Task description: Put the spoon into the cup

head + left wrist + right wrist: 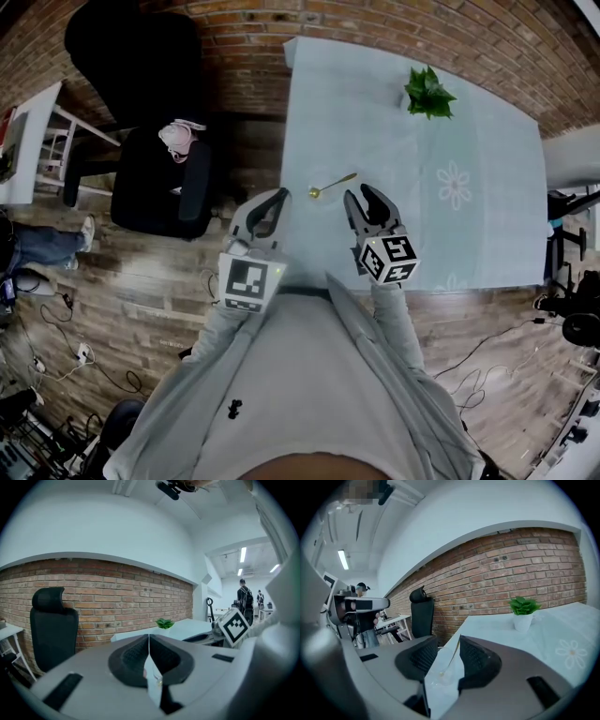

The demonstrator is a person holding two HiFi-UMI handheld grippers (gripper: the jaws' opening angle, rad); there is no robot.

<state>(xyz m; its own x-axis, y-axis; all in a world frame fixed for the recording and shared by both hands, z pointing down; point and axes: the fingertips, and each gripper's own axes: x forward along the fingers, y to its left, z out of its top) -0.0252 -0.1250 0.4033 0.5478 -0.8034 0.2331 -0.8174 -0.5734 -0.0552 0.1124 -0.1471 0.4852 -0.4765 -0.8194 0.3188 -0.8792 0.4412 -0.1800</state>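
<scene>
A thin golden spoon (333, 184) rests on the pale blue table (469, 112), just beyond both grippers. In the right gripper view the spoon (450, 657) leans with its bowl inside a faint clear cup (440, 679). I can hardly make that cup out in the head view. My right gripper (364, 199) is open, with its jaws (447, 641) apart on either side of the spoon and not touching it. My left gripper (279, 197) hovers at the table's left edge. Its tips (149, 638) meet and hold nothing.
A small potted plant (428, 92) stands at the far end of the table, against the brick wall. A black office chair (155, 178) sits left of the table on the wooden floor. Cables lie on the floor at the lower left. A person (243, 602) stands far off.
</scene>
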